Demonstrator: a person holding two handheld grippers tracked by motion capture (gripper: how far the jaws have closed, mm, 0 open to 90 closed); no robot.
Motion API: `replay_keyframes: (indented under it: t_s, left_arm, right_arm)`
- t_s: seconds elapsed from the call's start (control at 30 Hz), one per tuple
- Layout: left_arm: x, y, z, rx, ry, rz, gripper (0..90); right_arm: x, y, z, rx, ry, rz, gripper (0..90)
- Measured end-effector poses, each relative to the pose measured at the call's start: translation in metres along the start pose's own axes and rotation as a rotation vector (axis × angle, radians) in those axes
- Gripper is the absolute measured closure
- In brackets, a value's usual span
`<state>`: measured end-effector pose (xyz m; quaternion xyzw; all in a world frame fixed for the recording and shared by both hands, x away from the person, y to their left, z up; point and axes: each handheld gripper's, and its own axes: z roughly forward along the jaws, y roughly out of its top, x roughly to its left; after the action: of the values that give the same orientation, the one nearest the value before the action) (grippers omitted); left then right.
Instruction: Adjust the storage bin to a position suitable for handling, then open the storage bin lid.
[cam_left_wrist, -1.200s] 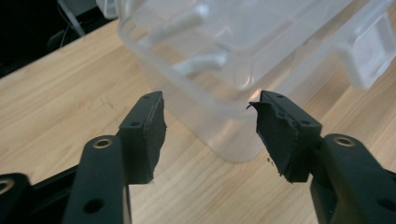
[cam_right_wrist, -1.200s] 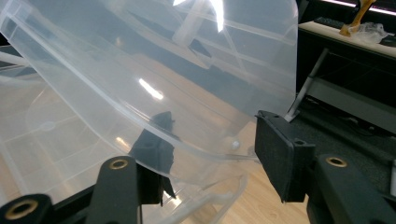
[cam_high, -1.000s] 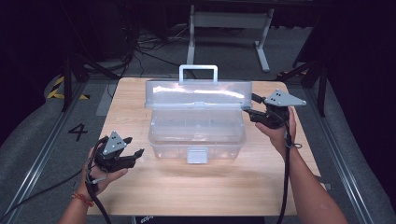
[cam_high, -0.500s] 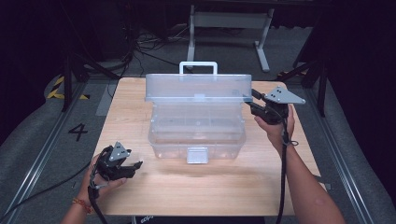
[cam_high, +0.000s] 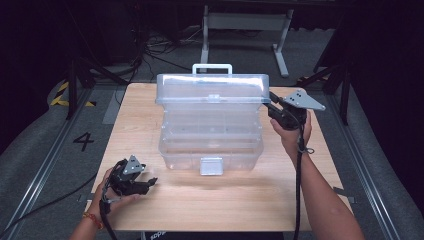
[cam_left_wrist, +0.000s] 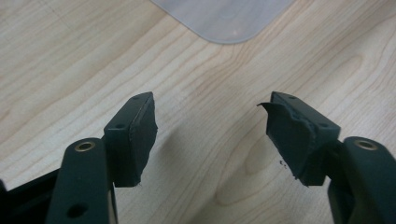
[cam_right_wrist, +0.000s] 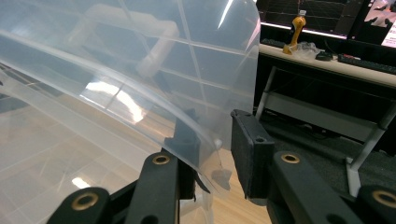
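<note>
Pale wood table (cam_high: 210, 200) nearest; left gripper (cam_high: 149, 182) low over it near front left corner, jaws apart, nothing between. Mid-table: clear plastic box (cam_high: 210, 145), front latch (cam_high: 211, 166) hanging free, lid (cam_high: 212, 89) raised about halfway. Right gripper (cam_high: 272, 106) at lid's right edge, jaws have just been closing, lid rim between pads (cam_right_wrist: 247, 154), small gap on one side. Judgement: thin plastic, light, slick, flexes; pinch squarely on rim near corner, swing slowly, steady base if it slides.
</note>
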<state>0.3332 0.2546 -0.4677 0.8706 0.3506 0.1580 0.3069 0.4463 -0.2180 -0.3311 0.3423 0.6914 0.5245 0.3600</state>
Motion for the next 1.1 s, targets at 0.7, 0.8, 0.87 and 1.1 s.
replay_keyframes:
  t_s: [0.7, 0.8, 0.87, 1.1]
  left_arm:
    - [0.008, -0.014, 0.006, -0.038, -0.023, -0.079, 14.1]
    - [0.008, -0.014, 0.006, -0.041, -0.023, -0.079, 14.2]
    - [0.007, -0.014, 0.006, -0.041, -0.02, -0.079, 14.1]
    - [0.008, -0.014, 0.006, -0.039, -0.016, -0.069, 14.1]
  right_arm:
    - [-0.011, 0.017, 0.017, 0.023, -0.011, 0.005, 73.8]
    - [-0.012, 0.019, 0.019, 0.027, -0.016, -0.001, 74.0]
    - [-0.013, 0.021, 0.021, 0.031, -0.015, 0.01, 74.2]
    - [-0.017, 0.026, 0.029, 0.04, -0.016, 0.018, 74.4]
